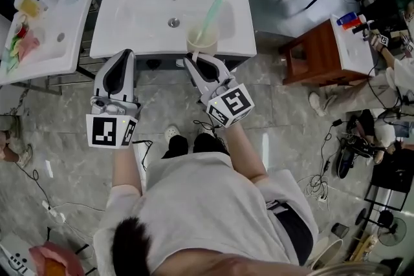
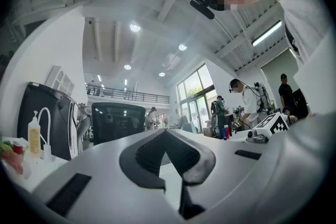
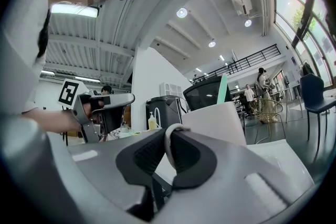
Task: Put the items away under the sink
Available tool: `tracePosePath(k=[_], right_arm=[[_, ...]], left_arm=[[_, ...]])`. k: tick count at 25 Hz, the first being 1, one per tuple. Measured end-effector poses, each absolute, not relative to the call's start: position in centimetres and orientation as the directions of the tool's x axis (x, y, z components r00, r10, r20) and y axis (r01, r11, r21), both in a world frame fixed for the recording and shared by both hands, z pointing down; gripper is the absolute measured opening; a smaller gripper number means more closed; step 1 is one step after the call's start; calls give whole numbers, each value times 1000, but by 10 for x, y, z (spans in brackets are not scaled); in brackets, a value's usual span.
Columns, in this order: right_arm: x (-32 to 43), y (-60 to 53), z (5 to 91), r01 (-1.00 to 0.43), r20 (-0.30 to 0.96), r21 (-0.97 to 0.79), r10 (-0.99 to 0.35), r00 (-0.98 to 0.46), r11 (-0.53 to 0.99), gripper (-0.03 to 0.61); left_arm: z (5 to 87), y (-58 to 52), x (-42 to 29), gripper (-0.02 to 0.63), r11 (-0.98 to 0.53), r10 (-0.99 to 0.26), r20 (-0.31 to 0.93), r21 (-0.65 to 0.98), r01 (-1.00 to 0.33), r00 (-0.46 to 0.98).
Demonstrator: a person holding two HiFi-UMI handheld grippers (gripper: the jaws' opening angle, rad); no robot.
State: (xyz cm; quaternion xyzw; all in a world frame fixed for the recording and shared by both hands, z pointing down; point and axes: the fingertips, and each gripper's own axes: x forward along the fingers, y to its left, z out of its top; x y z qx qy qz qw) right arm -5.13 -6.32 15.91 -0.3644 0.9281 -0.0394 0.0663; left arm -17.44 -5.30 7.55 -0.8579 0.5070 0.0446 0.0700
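- I am holding the right gripper (image 3: 168,136) clamped on the thin white handle (image 3: 166,147) of the cup (image 3: 215,120); the loop is sitting pinched between the two dark pads
- In the head view that right gripper (image 1: 197,63) is reaching in from just in front of the sink (image 1: 142,16); the cup (image 1: 202,42) is sitting at the sink's front rim, right of the drain (image 1: 173,22); I cannot tell whether it is resting on the rim or hanging clear of it
- A pale green toothbrush (image 1: 212,13) is standing in the cup, leaning toward the back of the sink
- I am keeping the left gripper (image 2: 167,131) with its jaws together, tips meeting, nothing between them
- That left gripper (image 1: 126,55) is hovering just in front of the sink's front edge, toward its left end, well apart from the cup
- Left of the sink a second basin (image 1: 65,42) is carrying a soap bottle (image 1: 27,3); right of the sink a wooden stool (image 1: 317,52) is standing
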Motion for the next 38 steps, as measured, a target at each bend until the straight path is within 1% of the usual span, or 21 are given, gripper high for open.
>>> tracePosePath(k=[9, 19, 31, 34, 38], right_arm=[[-47, -51, 155, -609, -102, -107, -618, -779, 786, 34], [-45, -36, 160, -521, -103, -101, -530, -842, 848, 34], [-51, -17, 181, -383, -117, -117, -396, -911, 916, 33], [-55, -15, 190, -365, -120, -131, -380, -917, 922, 32], [-68, -16, 204, -367, -105, -136, -382, -918, 920, 32]], left_arm=[[87, -53, -165, 8, -427, -892, -144, -40, -903, 428], [107, -30, -178, 8, -281, -952, -124, -2, -960, 279], [125, 4, -177, 8, -134, -985, -113, 5, -991, 133], [133, 9, -179, 8, -118, -987, -115, 9, -993, 116], [150, 8, -189, 8, -130, -987, -98, 19, -991, 127]])
